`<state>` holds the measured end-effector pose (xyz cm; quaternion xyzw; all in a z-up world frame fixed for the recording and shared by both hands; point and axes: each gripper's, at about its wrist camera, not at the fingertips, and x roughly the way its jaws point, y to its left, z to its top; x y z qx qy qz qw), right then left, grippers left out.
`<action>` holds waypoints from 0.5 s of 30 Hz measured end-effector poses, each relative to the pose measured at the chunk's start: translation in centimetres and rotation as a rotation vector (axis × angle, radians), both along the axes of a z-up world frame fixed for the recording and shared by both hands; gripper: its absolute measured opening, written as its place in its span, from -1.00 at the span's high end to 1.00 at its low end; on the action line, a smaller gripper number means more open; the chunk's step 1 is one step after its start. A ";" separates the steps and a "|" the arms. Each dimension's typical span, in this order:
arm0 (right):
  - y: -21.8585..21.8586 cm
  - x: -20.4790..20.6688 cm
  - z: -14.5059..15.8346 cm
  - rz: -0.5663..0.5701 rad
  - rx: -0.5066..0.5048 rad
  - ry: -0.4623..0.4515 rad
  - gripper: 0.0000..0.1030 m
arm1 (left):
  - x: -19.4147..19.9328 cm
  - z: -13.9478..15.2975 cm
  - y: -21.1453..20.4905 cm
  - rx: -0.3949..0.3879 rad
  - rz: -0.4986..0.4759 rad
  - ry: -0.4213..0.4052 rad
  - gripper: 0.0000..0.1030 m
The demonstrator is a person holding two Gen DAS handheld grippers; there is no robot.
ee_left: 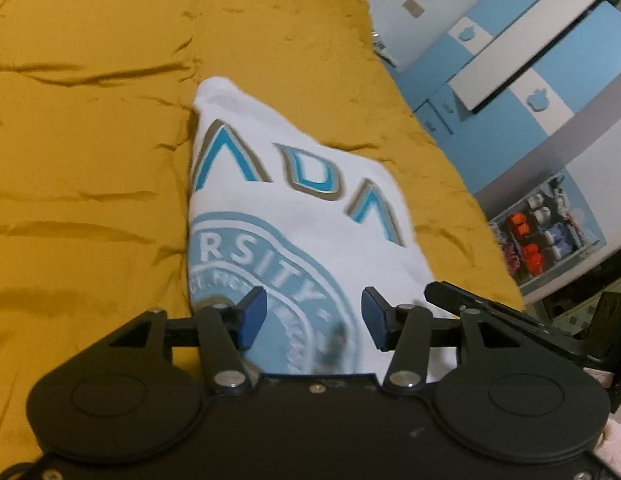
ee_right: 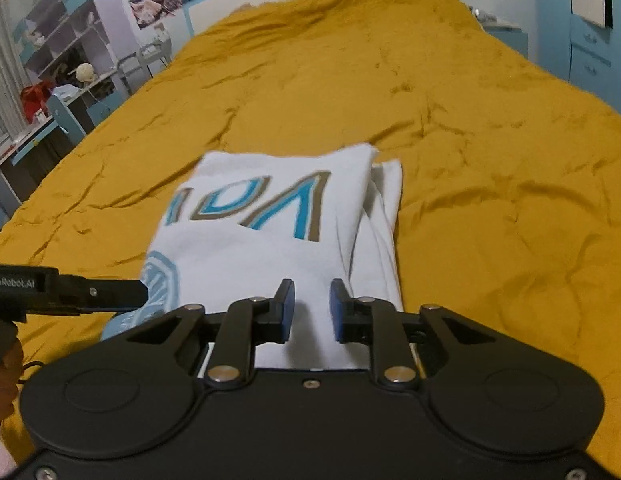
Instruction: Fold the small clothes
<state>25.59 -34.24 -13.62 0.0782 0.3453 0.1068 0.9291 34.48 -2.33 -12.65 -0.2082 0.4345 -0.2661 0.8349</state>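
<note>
White shirt (ee_right: 270, 236) lengthwise up bed (ee_right: 490, 160), seemingly.

- White T-shirt (ee_left: 310, 216) (ee_right: 270, 236): folded into a narrow, long bundle, lying on the mustard-yellow bedspread (ee_left: 90, 140) (ee_right: 490, 200).
- Print faces up: large blue letters edged in tan and, nearer the cameras, a pale-blue round seal with white lettering; "RSITY" is legible.
- In the right wrist view, folded layers show along the right edge as stacked white flaps.
- Far end is narrower and rounded; cloth mostly smooth, with slight creases.
</note>
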 end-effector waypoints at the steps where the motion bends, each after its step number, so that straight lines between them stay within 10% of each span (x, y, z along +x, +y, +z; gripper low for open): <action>1: 0.1 -0.8 0.6 0.007 0.002 -0.014 0.55 | -0.9 0.4 0.1 -0.007 -0.012 -0.008 -0.02; 15: -0.5 -5.7 -2.5 0.009 -0.017 0.062 0.33 | -5.5 -3.4 -0.5 0.046 -0.049 0.037 -0.16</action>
